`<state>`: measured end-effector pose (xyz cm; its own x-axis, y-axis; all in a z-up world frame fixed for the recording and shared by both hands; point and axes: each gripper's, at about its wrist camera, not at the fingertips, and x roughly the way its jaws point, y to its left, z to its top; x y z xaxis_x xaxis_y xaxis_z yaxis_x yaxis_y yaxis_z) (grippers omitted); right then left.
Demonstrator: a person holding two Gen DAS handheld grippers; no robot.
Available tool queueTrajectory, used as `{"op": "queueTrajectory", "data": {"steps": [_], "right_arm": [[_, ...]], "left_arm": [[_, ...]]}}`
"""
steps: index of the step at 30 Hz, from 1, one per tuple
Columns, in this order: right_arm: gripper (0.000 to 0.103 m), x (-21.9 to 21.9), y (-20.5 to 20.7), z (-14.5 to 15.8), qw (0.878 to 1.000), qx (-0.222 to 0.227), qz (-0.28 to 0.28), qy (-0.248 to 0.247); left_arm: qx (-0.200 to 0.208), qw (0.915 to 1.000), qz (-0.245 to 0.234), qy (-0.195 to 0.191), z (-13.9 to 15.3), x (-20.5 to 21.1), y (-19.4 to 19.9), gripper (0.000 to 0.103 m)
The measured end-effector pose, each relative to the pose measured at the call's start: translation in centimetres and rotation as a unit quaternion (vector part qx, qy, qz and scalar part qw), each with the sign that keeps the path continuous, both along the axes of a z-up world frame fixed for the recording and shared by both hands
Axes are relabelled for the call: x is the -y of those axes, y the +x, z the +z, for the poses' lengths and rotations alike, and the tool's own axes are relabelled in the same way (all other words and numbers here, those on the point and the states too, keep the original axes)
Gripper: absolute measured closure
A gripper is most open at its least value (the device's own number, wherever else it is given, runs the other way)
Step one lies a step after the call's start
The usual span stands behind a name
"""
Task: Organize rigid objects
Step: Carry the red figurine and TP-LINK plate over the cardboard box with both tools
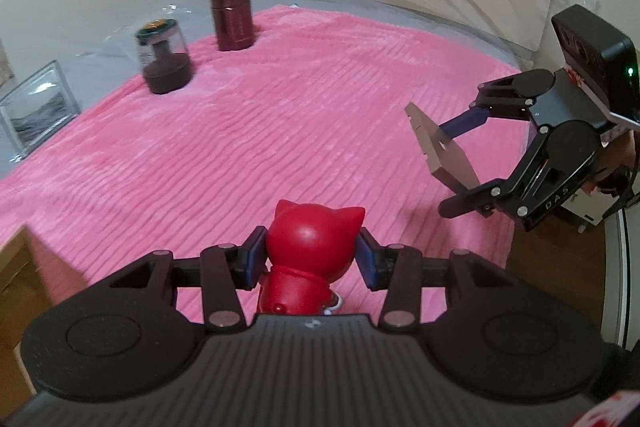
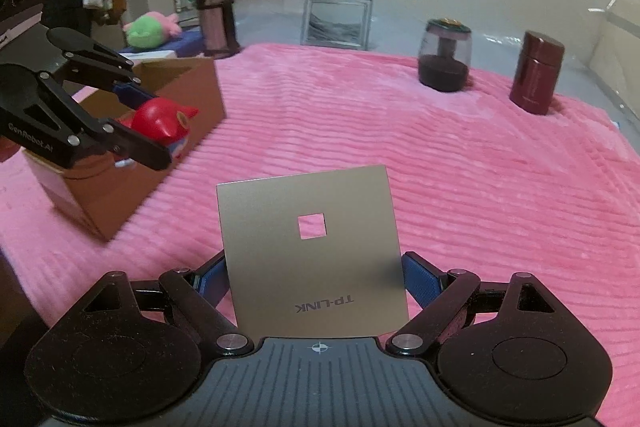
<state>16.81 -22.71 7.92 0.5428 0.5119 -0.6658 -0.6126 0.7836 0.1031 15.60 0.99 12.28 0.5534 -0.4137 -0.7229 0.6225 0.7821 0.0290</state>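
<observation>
The red figure [image 1: 314,251] is clamped by the head in the left gripper [image 1: 312,255], over the box [image 2: 176,95] at the blanket's [image 2: 440,187] nine o'clock. The right gripper [image 2: 316,279] grips the TP-LINK plate [image 2: 312,259] at six o'clock; jar [image 2: 444,55] and maroon canister [image 2: 536,73] stand at one o'clock.

Pink ribbed blanket [image 2: 440,163] over the bed, cardboard box [image 2: 132,163], dark-based jar [image 2: 444,55], maroon canister [image 2: 536,73] standing on it
</observation>
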Motion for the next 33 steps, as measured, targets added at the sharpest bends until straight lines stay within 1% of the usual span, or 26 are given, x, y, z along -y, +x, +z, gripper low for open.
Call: {"op": "queueTrajectory", "data": {"steps": [5,9,15,23,25,28,33], "right_arm": [[0.018,-3.1,-1.1,1.9,0.999,0.018,0.029,0.005],[0.018,-6.3,-1.4,2.9,0.998,0.026,0.058,0.012],[0.018,-11.1,-1.6,3.5,0.995,0.029,0.097,0.017],[0.018,-17.0,-1.0,4.6,0.989,0.036,0.142,0.014],[0.018,-18.6,-0.8,4.8,0.987,0.04,0.154,0.01],[0.018,-21.1,-0.3,5.1,0.984,0.047,0.173,0.002],[0.018,-25.3,0.2,5.4,0.975,0.064,0.211,-0.018]], "left_arm": [[0.017,0.9993,0.031,0.007,2.8,-4.6,-2.3,0.062],[0.029,0.9973,0.064,0.023,4.7,-8.7,-3.9,0.062],[0.03,0.9931,0.105,0.041,6.0,-14.0,-5.8,0.062],[0.027,0.9867,0.144,0.07,5.9,-19.5,-6.4,0.062],[0.027,0.9854,0.146,0.082,5.5,-20.3,-6.4,0.062],[0.022,0.9841,0.152,0.09,4.8,-21.7,-5.9,0.062],[0.01,0.9823,0.153,0.108,3.0,-23.3,-4.8,0.062]]}}
